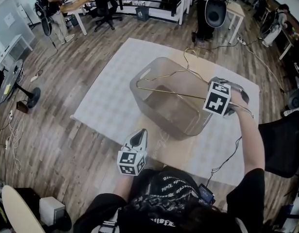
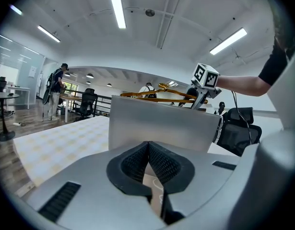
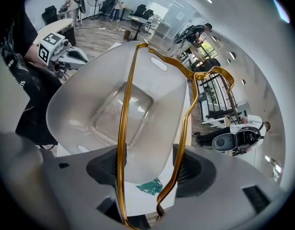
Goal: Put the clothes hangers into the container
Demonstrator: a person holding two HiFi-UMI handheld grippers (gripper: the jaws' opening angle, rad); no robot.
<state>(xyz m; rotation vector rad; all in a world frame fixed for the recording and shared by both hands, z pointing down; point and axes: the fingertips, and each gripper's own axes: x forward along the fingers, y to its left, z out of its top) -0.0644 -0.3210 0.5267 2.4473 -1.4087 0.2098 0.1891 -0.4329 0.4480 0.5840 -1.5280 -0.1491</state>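
A gold wire clothes hanger [image 1: 169,92] hangs across the top of a translucent grey bin [image 1: 187,125]. My right gripper [image 1: 210,89] is shut on the hanger's right end, at the bin's right rim. In the right gripper view the two wires of the hanger [image 3: 122,128] lie against the pads of my right gripper [image 3: 149,169], with the bin [image 3: 89,95] below and nothing in it. My left gripper [image 1: 140,134] stays near the bin's front corner, shut and empty. In the left gripper view its pads [image 2: 161,164] meet in front of the bin wall [image 2: 161,126], and the hanger [image 2: 157,96] shows above.
The bin stands on a wooden table with a white checked cloth [image 1: 105,91]. A black chair [image 1: 285,144] is at the right and a floor fan [image 1: 13,89] at the left. A teal scrap [image 3: 149,186] lies on the table under my right gripper. People and desks are far behind.
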